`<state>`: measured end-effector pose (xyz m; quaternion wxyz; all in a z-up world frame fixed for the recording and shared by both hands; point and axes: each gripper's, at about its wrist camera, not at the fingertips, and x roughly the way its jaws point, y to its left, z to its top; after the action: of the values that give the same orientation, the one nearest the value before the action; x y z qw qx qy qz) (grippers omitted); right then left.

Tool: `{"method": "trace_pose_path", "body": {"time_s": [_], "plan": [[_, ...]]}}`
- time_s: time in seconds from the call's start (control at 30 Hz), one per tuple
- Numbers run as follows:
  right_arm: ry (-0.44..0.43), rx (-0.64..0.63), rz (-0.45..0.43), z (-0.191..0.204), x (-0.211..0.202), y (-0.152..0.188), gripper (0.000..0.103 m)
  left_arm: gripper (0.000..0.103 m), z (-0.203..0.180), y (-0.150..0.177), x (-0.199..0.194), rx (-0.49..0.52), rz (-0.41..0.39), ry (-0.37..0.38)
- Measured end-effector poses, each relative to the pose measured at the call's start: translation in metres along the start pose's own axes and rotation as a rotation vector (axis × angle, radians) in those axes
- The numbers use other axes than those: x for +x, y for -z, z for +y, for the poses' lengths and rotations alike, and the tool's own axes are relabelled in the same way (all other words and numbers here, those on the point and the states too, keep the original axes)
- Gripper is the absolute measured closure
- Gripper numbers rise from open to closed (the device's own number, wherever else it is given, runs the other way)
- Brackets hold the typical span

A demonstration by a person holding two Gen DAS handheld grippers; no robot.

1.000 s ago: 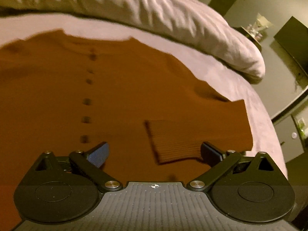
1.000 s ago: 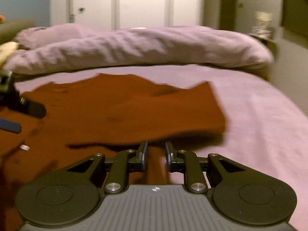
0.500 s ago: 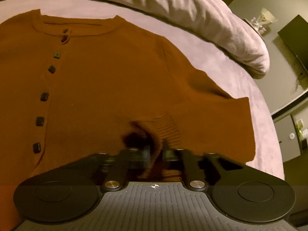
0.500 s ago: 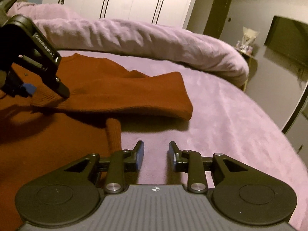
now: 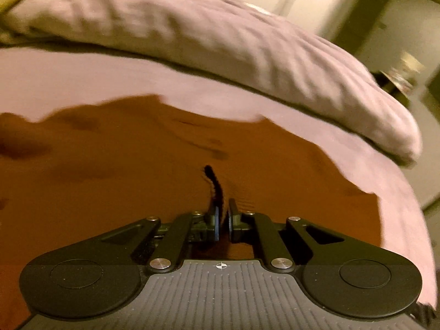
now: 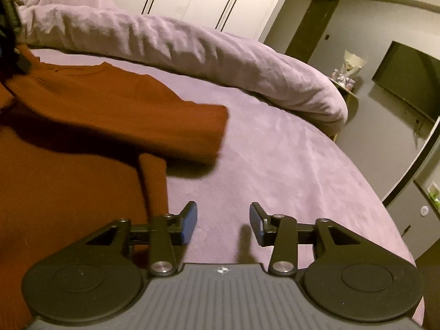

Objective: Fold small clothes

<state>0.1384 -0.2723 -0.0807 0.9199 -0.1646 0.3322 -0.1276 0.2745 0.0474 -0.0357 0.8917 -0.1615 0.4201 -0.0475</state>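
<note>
While the left wrist view is smeared by motion, it shows the left gripper (image 5: 223, 221) with its fingers pressed nearly together on a raised ridge of the rust-brown knit cardigan (image 5: 110, 181), pinching a fold of the ribbed fabric. That garment fills the lower half of this view and lies on the lilac bedsheet (image 5: 82, 77), with a rolled lilac duvet (image 5: 220, 44) heaped behind it. No buttons or writing can be made out through the blur.

From the right wrist view, the right gripper (image 6: 223, 224) has just been opening; its blue-padded fingers (image 6: 189, 220) stand spread, with only bare sheet (image 6: 288, 151) between them. The cardigan (image 6: 68, 178) lies to the left, and one sleeve (image 6: 137, 115) is lifted across its body, folded end hanging above the sheet. A ribbed edge (image 6: 154, 181) runs down to just beside the left finger. Part of the left gripper (image 6: 12, 44) shows at the top left edge, at the sleeve's cuff. A dark screen (image 6: 409, 79) hangs on the far wall. No label or lettering is readable.
</note>
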Motion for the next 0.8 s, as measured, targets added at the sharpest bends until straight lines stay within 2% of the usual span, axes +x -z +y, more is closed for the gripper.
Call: {"method": "trace_pose_path", "body": {"time_s": [0.13,0.23,0.4,0.57,0.67,0.73,0.8], "plan": [[-0.016,-0.012,-0.017,0.005,-0.003,-0.010,0.054,0.095,0.051,-0.011,-0.005,-0.035,-0.061,-0.158],[-0.050,-0.010,-0.048,0.012,-0.008,-0.019,0.047,0.095,0.079,-0.009,-0.001,-0.083,-0.048,-0.227],[-0.110,-0.070,-0.096,0.035,-0.002,-0.040,0.044,0.095,0.097,-0.001,0.006,-0.102,-0.020,-0.216],[-0.125,-0.179,-0.095,0.068,0.035,-0.060,0.047,0.095,0.088,-0.004,0.009,-0.088,-0.039,-0.195],[-0.104,-0.221,-0.096,0.082,0.058,-0.072,0.057,0.096,0.083,-0.013,0.007,-0.046,-0.065,-0.195],[-0.086,-0.210,-0.087,0.084,0.069,-0.079,0.063,0.096,0.079,-0.019,0.005,0.004,-0.090,-0.214],[-0.068,-0.183,-0.067,0.082,0.078,-0.083,0.066,0.096,0.079,-0.025,0.002,0.009,-0.112,-0.214]]}}
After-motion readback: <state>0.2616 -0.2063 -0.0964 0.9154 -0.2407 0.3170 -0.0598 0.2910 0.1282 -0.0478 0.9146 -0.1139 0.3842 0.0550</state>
